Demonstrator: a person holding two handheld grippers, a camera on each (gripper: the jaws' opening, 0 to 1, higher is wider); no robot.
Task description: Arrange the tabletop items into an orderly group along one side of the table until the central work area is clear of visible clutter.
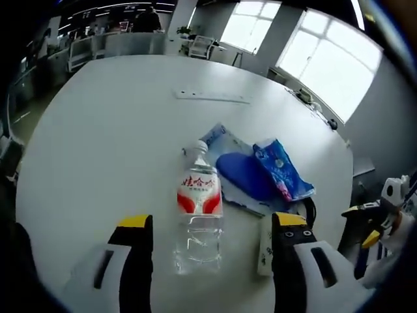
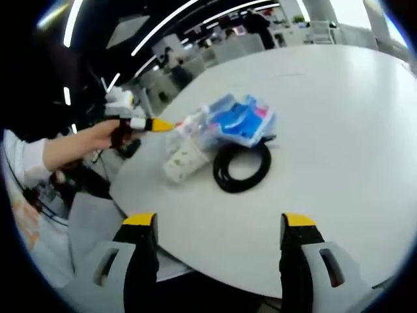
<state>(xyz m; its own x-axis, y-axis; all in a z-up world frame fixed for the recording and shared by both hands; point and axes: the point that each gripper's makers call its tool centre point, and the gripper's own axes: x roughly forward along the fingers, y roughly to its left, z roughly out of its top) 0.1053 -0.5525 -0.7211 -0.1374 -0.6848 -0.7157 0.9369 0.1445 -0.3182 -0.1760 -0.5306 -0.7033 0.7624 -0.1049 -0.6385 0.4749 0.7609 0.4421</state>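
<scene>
Clearly, a nearly empty bottle (image 1: 199, 215) is lain on the table (image 1: 104, 143) between the left gripper's (image 1: 212, 228) wide jaws; the right gripper (image 2: 218, 225) is held wide, empty.

Both views face the white table (image 1: 98, 130) from opposite edges (sharing its clutter).

Probably an office: desks (image 1: 85, 49), big windows (image 1: 332, 65).

Water bottle (image 1: 198, 218) lies btwn open left gripper (image 1: 213, 228) fingers (image 1: 136, 244).
</scene>
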